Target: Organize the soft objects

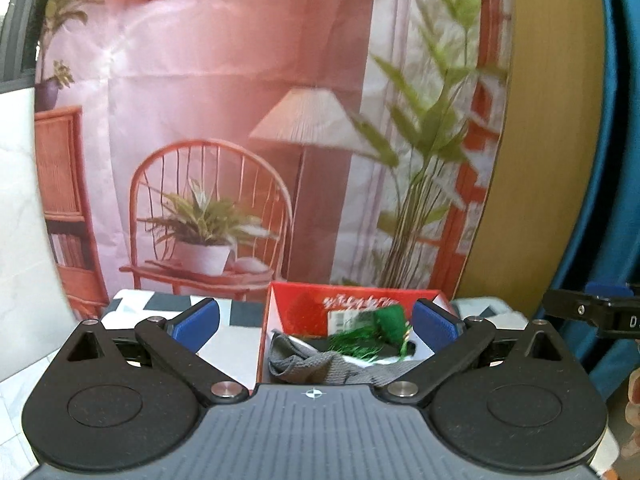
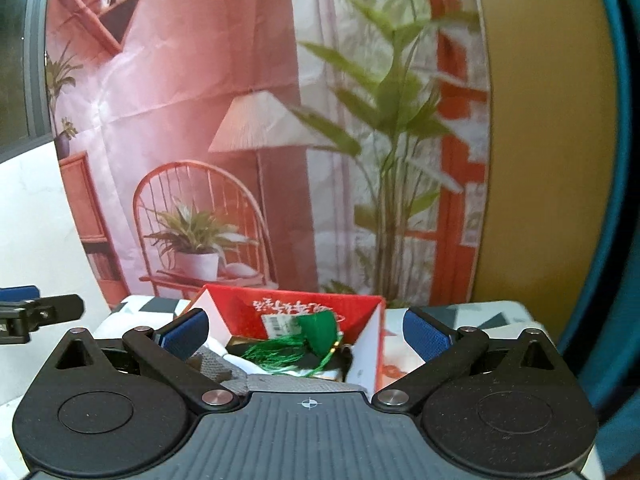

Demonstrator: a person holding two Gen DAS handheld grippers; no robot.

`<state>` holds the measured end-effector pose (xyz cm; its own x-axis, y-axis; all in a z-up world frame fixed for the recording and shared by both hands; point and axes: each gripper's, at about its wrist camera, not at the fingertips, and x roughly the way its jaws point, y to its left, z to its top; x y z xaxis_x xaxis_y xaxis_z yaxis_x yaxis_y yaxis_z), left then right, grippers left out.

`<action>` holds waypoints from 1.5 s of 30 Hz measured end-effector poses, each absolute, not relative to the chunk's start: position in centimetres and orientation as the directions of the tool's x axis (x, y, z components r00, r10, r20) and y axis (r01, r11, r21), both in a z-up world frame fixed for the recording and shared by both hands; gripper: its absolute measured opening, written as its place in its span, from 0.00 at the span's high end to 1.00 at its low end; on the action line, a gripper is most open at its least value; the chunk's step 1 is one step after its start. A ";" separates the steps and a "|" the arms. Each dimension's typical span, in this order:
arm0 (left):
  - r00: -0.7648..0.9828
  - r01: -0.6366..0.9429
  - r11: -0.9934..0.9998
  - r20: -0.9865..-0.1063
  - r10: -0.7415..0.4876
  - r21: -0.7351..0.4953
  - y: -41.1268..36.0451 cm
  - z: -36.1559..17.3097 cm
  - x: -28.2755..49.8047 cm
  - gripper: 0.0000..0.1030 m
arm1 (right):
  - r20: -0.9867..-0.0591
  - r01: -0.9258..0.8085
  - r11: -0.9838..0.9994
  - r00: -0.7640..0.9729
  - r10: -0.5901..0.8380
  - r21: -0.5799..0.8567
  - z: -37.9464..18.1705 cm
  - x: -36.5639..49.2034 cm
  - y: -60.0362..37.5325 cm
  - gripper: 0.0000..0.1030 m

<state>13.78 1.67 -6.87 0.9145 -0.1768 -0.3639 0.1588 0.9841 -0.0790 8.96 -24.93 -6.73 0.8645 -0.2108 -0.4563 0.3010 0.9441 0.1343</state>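
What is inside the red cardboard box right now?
In the red cardboard box lie a green tassel ornament, grey knitted cloth draped over the near rim, and a barcode label. Whatever sits beneath them is covered.

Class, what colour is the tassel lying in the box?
Green; the tassel shows best in the right wrist view.

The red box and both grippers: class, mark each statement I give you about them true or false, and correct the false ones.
1. The red box stands open with things inside. True.
2. A green tassel lies in the box. True.
3. The right gripper is clamped on the tassel. False: its jaws stand wide open, holding nothing.
4. A grey knitted cloth drapes over the box's near edge. True.
5. The left gripper holds the grey cloth. False: its jaws are open and empty.
6. The box sits on bare wood. False: it rests on a patterned grey-and-white surface.
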 end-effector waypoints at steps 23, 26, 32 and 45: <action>0.984 0.038 0.998 -0.179 -0.027 0.053 -0.9 1.9 -1.9 0.00 | -0.342 0.398 0.915 0.870 -0.356 0.059 3.1 -5.1 -19.0 0.00; 0.982 0.033 0.998 -0.186 -0.022 0.054 -1.2 1.7 -2.0 0.00 | -0.332 0.397 0.916 0.873 -0.357 0.056 3.4 -5.8 -18.7 0.00; 0.981 0.024 0.999 -0.194 -0.015 0.048 -1.0 1.3 -1.9 0.00 | -0.339 0.398 0.916 0.869 -0.361 0.044 3.3 -5.9 -18.6 0.00; 0.980 0.012 0.998 -0.200 0.000 0.059 -0.9 1.1 -2.2 0.00 | -0.357 0.406 0.913 0.858 -0.368 0.034 2.7 -5.5 -18.5 0.00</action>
<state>-2.17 -0.88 1.10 0.9797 -0.0002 -0.2004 0.0122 0.9982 0.0588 -5.51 -18.50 2.72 0.8584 -0.3679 -0.3574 0.4055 0.9135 0.0337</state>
